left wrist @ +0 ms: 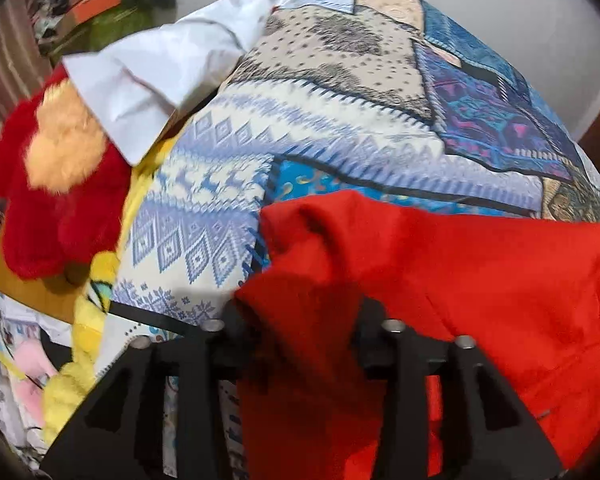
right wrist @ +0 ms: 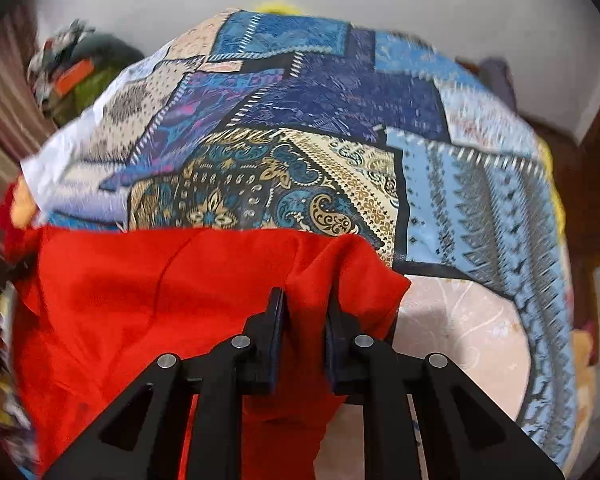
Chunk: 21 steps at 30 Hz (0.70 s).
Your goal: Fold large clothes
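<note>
- Clearly, the red garment [right wrist: 140, 300] lies bunched on the patchwork bedspread [right wrist: 300, 120].
- Right hand-held gripper [right wrist: 306, 304] pinches its corner fold.
- Left hand-held gripper [left wrist: 300, 320], fabric-covered: grip unclear.

A bed covered by a patchwork bedspread [right wrist: 300, 120] carries everything. A red garment [right wrist: 140, 300] lies on its near part. A white cloth [left wrist: 152, 80] and a red plush toy [left wrist: 52, 200] rest at its left edge.
</note>
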Each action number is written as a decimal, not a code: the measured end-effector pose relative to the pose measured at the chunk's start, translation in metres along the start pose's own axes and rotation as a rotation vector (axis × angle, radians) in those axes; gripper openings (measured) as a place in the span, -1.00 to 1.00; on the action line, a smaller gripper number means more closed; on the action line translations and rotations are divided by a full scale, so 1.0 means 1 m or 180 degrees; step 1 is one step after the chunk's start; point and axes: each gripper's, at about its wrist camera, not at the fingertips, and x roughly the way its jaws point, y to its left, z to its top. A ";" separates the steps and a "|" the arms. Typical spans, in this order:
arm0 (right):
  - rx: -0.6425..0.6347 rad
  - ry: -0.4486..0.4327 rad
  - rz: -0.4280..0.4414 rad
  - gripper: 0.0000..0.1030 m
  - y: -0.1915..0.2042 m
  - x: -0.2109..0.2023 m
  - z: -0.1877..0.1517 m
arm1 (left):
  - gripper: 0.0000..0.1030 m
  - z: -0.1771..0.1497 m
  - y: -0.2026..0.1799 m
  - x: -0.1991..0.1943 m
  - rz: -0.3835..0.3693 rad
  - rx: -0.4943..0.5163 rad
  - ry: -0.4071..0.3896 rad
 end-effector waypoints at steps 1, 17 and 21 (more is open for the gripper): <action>-0.0108 -0.0012 -0.0090 -0.73 0.004 0.000 -0.004 | -0.07 0.000 0.001 0.001 -0.0021 -0.0003 -0.0014; 0.0108 0.0201 -0.0218 0.97 -0.025 -0.040 -0.053 | 0.34 -0.022 0.033 -0.050 0.0339 0.0082 -0.0130; -0.0080 0.0112 -0.0162 0.97 -0.004 -0.076 -0.065 | 0.34 -0.030 0.046 -0.059 0.0690 0.0091 -0.0024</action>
